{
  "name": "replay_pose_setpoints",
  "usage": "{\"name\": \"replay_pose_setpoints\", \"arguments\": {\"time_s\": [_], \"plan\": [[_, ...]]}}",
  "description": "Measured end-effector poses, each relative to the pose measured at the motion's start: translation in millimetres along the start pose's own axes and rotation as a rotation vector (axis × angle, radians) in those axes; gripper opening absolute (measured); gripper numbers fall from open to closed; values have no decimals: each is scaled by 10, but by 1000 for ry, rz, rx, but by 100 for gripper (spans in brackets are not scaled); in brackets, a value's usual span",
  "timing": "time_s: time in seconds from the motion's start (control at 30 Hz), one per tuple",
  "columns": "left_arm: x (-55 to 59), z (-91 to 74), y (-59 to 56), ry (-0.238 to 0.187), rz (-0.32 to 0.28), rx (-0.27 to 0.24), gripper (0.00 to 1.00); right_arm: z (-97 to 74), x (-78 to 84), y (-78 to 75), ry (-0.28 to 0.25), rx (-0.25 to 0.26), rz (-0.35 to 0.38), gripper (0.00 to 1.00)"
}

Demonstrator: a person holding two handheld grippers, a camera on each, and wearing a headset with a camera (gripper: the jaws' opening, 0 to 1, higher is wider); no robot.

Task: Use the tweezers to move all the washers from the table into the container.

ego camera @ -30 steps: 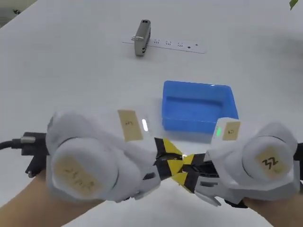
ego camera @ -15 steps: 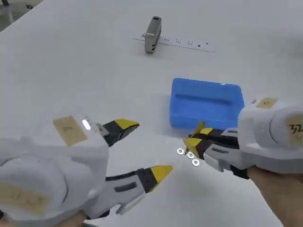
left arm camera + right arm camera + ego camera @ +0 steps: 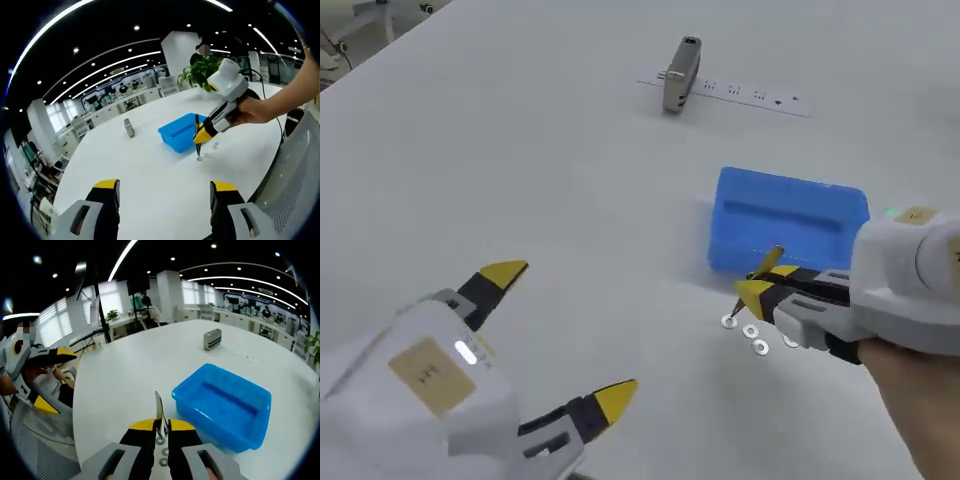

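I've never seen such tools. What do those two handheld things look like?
Both the left gripper and right gripper are bulky white housings with black tongs tipped yellow. Each carries a tan sticker and a small light, white left, green right.

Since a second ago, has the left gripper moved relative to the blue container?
Yes. The left gripper has swung left, away from the blue container; a second ago it sat close in front of it.

Bright, even light from ceiling lamps (image 3: 136, 28) floods the white tabletop (image 3: 520, 150); the blue container (image 3: 790, 215) casts just a faint, soft shadow there. Both gripper views bow strongly toward their edges.
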State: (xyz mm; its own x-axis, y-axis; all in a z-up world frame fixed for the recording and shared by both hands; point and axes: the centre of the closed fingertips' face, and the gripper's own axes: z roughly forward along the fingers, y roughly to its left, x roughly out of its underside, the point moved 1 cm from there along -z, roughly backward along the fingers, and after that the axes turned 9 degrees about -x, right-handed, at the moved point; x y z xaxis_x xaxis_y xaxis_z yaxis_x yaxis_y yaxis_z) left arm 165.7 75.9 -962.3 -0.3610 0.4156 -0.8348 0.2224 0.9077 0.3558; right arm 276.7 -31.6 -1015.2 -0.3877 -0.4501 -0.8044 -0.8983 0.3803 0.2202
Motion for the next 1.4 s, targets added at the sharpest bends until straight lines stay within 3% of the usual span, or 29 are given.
{"name": "replay_pose_setpoints", "arguments": {"time_s": [0.13,0.23,0.6,0.93,1.07,1.23,1.4], "plan": [[81,58,37,38,-72,-23,87,3,14,1,17,15,-24,5],[69,51,56,28,-84,-32,89,0,8,-1,14,8,-11,5],[104,55,111,36,-65,-75,88,30,39,35,41,14,-38,5],[146,70,80,62,-34,-68,93,62,28,20,66,-3,-49,3],[80,57,67,27,-78,-49,97,4,-48,42,60,-6,-51,3],[83,57,92,25,-89,-61,98,-108,-214,98,54,3,-86,3],[105,56,91,39,-71,-66,97,-214,-449,57,25,34,-118,2]]}}
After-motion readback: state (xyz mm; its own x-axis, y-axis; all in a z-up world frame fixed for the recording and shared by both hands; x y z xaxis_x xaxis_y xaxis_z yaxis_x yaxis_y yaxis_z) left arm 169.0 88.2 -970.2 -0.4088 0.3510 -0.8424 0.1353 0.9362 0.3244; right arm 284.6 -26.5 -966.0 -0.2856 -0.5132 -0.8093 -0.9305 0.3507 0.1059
